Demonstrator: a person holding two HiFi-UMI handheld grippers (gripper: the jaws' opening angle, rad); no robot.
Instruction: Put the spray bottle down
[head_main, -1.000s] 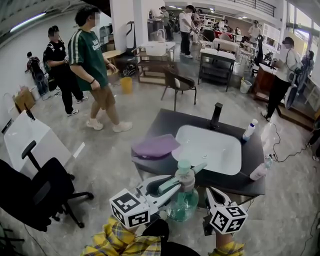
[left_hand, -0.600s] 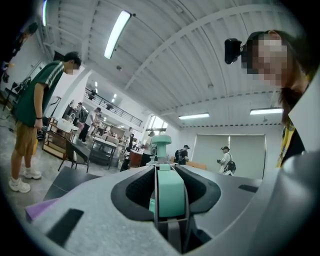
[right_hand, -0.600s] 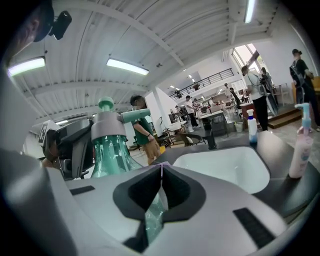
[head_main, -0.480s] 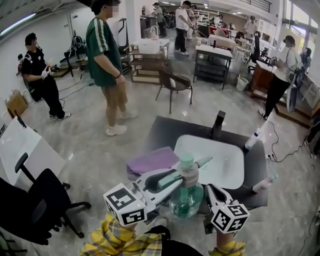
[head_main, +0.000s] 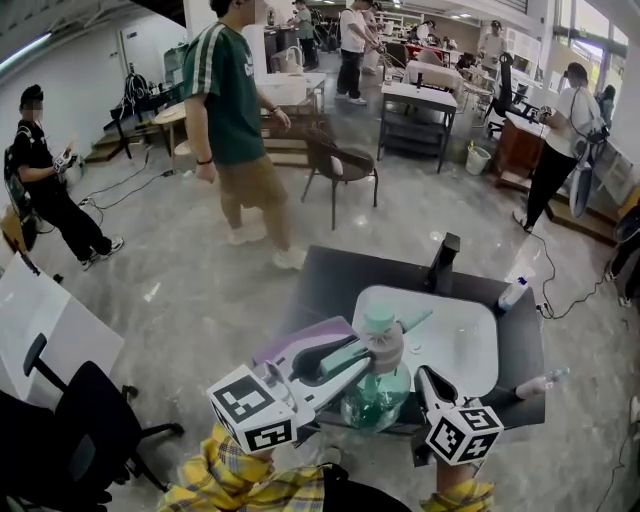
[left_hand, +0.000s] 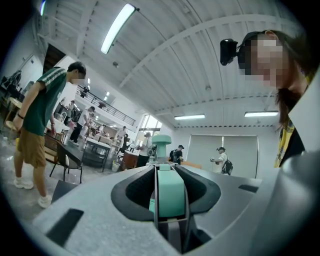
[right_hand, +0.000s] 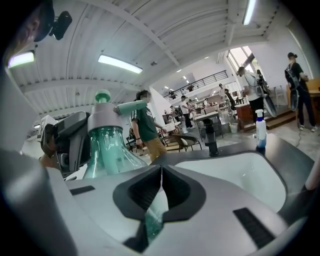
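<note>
— Grippers first: what has the left gripper (head_main: 362, 352) got?

— Its jaws are clamped on the spray bottle (head_main: 373, 398), high up at the teal head. In the left gripper view a teal part fills the gap between my two dark pads (left_hand: 132, 190), and the round pump cap stands straight beyond them.

— And the right gripper (head_main: 428, 380)?

— That one's jaws are together, with only a thin slit between them and nothing gripped. It sits just to the right of the bottle's clear green body. I cannot tell whether it touches the body. In the right gripper view the bottle stands upright, up and to the left of my jaws, with its nozzle pointing right.

— So where is the bottle over the furniture?

— In the head view it is upright between my two grippers, in front of the near edge of the dark counter (head_main: 320, 275). It is right at the front rim of the white sink (head_main: 465, 345), and its nozzle points out over the basin. A purple cloth (head_main: 305, 338) lies on the counter to the left of the sink, partly behind my left gripper. The black faucet (head_main: 446, 262) and a small white bottle (head_main: 512, 292) stand on the far side, well apart from what I hold. The bottle's base is hidden, so I cannot say whether it rests on anything.
</note>
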